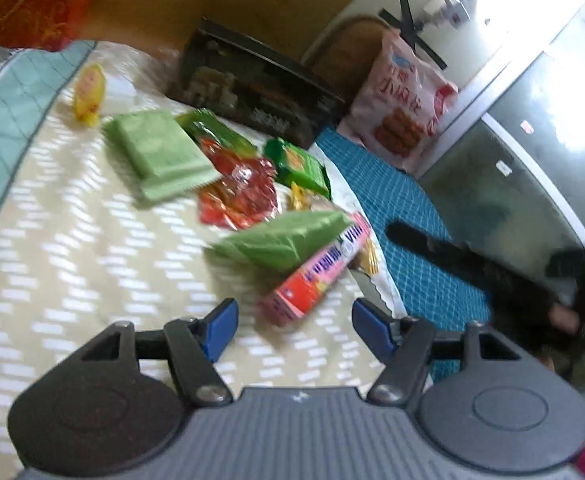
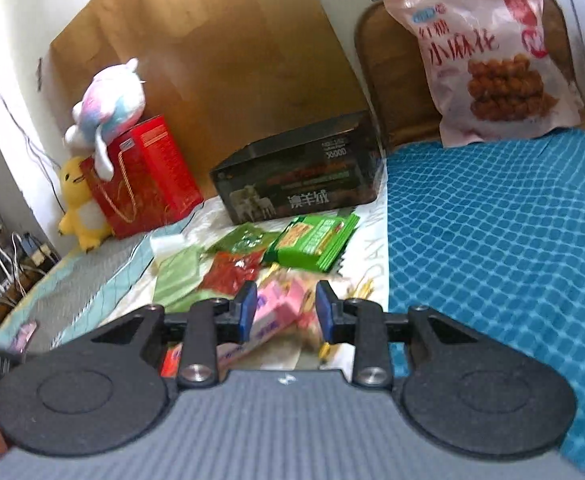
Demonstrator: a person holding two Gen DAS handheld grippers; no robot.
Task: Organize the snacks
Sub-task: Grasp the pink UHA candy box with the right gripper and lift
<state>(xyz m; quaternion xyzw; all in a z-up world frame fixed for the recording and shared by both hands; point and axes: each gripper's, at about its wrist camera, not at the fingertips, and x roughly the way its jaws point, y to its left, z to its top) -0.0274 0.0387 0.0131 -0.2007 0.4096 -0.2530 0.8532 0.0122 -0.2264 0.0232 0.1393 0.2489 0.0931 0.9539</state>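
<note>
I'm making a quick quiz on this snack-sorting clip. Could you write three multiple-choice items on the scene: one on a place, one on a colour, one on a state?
1. Where does the large pink snack bag stand?
A. propped upright at the back of the blue checked blanket
B. inside the dark box
C. on top of the red gift bag

2. What colour is the long box lying in front of the left gripper?
A. blue
B. pink
C. black

3. How do the left gripper's jaws stand?
A. clamped on a green packet
B. clamped on the yellow pouch
C. apart, holding nothing

Answers:
1. A, it leans upright behind the blanket's far edge.
2. B, its sides are pink.
3. C, the blue pads are apart and touch nothing.
</note>
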